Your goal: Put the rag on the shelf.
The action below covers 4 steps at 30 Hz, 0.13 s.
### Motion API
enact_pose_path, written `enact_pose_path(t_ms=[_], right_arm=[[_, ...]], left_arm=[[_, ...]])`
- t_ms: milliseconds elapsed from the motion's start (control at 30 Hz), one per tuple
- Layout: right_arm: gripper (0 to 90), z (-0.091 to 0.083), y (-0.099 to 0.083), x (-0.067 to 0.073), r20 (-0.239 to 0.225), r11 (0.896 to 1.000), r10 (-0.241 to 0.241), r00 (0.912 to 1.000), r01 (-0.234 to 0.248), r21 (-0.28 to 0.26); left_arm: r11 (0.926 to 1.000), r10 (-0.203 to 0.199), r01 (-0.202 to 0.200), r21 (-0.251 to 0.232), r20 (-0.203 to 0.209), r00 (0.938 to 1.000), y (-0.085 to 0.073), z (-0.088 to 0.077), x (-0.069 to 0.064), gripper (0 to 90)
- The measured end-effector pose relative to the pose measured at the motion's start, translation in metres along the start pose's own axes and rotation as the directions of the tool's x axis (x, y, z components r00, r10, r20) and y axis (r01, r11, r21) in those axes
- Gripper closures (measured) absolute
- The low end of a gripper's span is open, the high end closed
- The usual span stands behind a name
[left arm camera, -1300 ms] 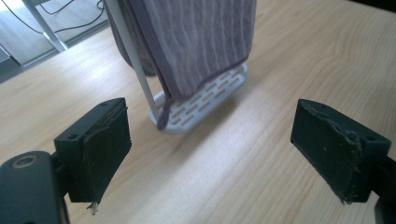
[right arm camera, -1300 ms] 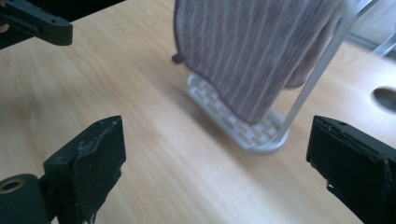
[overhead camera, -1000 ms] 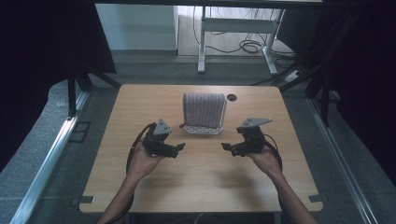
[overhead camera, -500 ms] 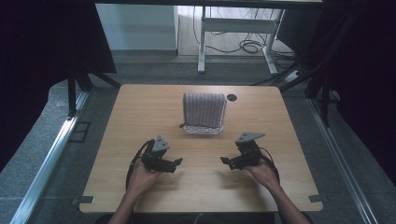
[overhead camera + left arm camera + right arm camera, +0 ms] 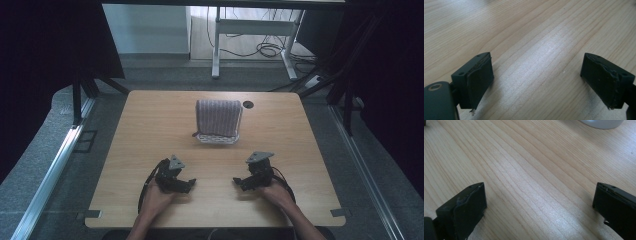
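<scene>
— What's nearest the left gripper and right gripper?
— Bare wooden table; both are released, jaws wide, empty.
— Beyond them?
— A white basket draped with a striped towel, well ahead, between them. The right gripper view catches its white edge.

The high view is soft and low in detail, dark at both sides, with daylight on the floor beyond the table. In both gripper views, glare whitens the wood grain, and far edges blur.
</scene>
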State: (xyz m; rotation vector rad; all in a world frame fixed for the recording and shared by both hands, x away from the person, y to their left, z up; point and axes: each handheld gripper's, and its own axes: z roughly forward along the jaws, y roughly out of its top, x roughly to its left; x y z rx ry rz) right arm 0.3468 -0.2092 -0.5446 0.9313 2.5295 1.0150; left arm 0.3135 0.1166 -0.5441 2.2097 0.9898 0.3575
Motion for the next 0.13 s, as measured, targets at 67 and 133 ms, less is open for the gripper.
enact_pose_path(t_ms=[67,133], right_arm=[[0.0,-0.0002,-0.0002,0.0002,0.003,1.0,0.0,1.0,0.0,0.002],[0.0,-0.0002,-0.0001,0.0001,0.002,1.0,-0.001,1.0,0.001,0.002]], left_arm=[[1.0,-0.001,0.001,0.001,-0.001,1.0,0.0,0.0001,-0.0001,9.8],[1.0,-0.003,0.003,0.0,-0.003,1.0,0.0,0.0001,-0.0001,9.7]])
